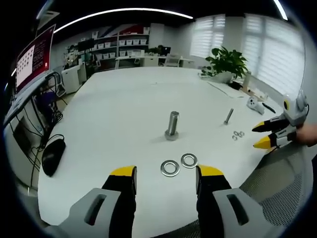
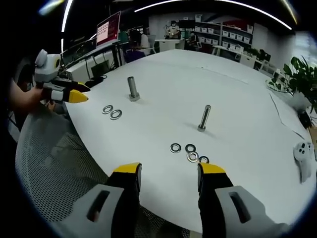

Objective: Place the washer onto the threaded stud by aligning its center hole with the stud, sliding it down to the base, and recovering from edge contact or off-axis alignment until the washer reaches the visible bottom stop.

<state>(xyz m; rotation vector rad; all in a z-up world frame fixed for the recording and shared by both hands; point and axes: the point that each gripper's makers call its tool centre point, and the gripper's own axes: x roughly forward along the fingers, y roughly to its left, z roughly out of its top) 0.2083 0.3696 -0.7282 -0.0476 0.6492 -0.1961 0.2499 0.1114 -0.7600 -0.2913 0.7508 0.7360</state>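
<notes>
A thick threaded stud (image 1: 172, 126) stands upright on the white table (image 1: 119, 109), with two steel washers (image 1: 170, 167) (image 1: 188, 160) lying flat in front of it. My left gripper (image 1: 166, 177) hovers open just short of those washers, holding nothing. In the right gripper view a thinner stud (image 2: 204, 118) stands upright, with several washers (image 2: 190, 152) clustered before it. My right gripper (image 2: 168, 176) is open and empty near the table's edge; it also shows at the right of the left gripper view (image 1: 263, 135). The left gripper (image 2: 74, 91) appears at far left, near the thick stud (image 2: 132, 89).
A black mouse (image 1: 52, 154) lies at the table's left edge. A white game controller (image 2: 303, 154) and a potted plant (image 1: 227, 62) sit at the far side. A mesh chair back (image 2: 49, 168) lies below the table edge. Desks, a monitor (image 1: 34, 57) and shelves stand behind.
</notes>
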